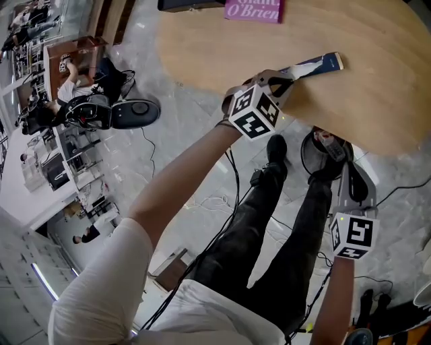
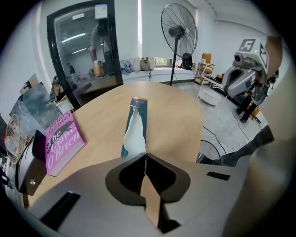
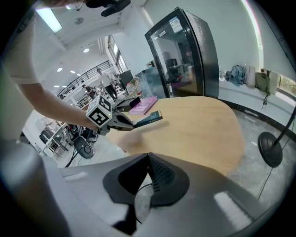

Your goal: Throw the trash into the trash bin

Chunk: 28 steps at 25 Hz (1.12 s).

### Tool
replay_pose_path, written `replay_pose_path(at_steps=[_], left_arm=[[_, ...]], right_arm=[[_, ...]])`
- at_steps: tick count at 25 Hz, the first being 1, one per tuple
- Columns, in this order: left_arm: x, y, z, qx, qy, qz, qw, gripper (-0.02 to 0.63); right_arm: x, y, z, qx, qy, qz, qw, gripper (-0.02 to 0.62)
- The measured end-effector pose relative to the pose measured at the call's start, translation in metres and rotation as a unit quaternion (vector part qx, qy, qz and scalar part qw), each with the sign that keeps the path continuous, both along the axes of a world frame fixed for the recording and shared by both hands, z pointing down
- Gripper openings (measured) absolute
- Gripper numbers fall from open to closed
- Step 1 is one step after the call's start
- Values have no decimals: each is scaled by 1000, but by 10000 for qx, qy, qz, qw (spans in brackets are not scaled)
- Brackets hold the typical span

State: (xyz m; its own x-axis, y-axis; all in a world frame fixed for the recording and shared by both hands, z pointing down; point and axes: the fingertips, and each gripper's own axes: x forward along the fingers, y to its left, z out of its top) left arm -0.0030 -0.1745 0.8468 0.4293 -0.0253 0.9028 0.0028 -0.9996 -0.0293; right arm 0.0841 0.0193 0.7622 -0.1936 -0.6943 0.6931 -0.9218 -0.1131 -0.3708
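A long teal and white wrapper (image 1: 316,66) hangs just above the round wooden table (image 1: 377,101), and my left gripper (image 1: 286,82) is shut on its near end. From the left gripper view the wrapper (image 2: 135,127) runs straight out from the closed jaws (image 2: 145,159). A black round trash bin (image 1: 304,156) stands on the floor by the table's edge, beside the person's feet. Just to the bin's right my right gripper (image 1: 342,168) points toward it, shut and holding nothing (image 3: 148,159). The right gripper view also catches the left gripper (image 3: 121,121) with the wrapper (image 3: 149,119).
A pink book (image 1: 254,9) lies at the table's far side. The person's dark-trousered legs (image 1: 269,222) and loose cables (image 1: 215,202) fill the floor between the arms. A standing fan (image 2: 178,32) and a black glass-door cabinet (image 2: 85,51) are beyond the table.
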Motion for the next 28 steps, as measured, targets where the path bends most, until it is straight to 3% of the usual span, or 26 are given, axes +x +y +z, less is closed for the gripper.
replay_pose_path(at_steps=[14,20,28], left_arm=[[-29,86,-6,-218,168,388,9989,8],[-30,123,-12,-408,408,492,9971,8],[-41,169,-1,-643,393,643,9951,8]], right_arm=[[-18,31,18,-112,-27,138,9998,11],[-26,45,27,-141,-46,144,9998,11],[-34,64,39,-178,-47,138,9997,11]])
